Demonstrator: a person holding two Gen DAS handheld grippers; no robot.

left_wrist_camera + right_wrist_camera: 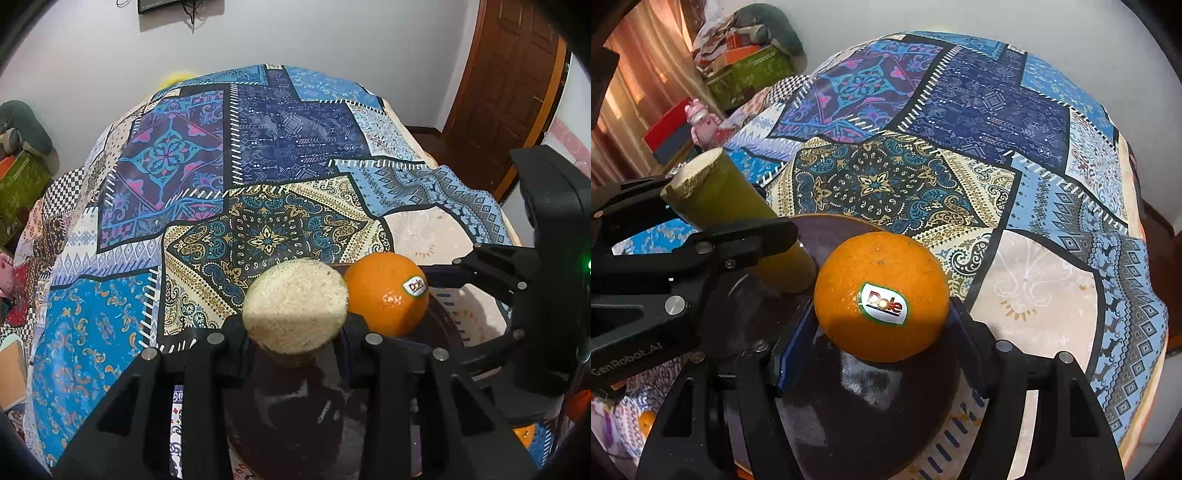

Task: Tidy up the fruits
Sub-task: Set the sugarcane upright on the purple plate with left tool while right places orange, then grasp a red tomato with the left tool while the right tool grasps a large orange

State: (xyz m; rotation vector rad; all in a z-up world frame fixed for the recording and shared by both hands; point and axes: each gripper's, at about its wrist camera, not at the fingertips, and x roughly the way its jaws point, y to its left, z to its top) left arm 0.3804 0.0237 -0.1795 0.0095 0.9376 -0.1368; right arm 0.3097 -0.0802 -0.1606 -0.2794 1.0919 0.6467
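Note:
My left gripper (295,332) is shut on a green-skinned stalk piece with a pale fibrous cut end (295,302), held over a dark round plate (295,417). The same stalk piece (735,214) shows in the right wrist view, slanting over the plate (871,406). My right gripper (882,332) is shut on an orange with a Dole sticker (882,295), just above the plate. The orange (388,291) sits right beside the stalk piece in the left wrist view, with the right gripper's body (546,273) behind it.
The plate rests on a table covered by a blue patchwork cloth (258,155). Another orange (648,421) lies low at the left edge. Boxes and a pink toy (701,122) stand off the table's left; a wooden door (509,85) is at the right.

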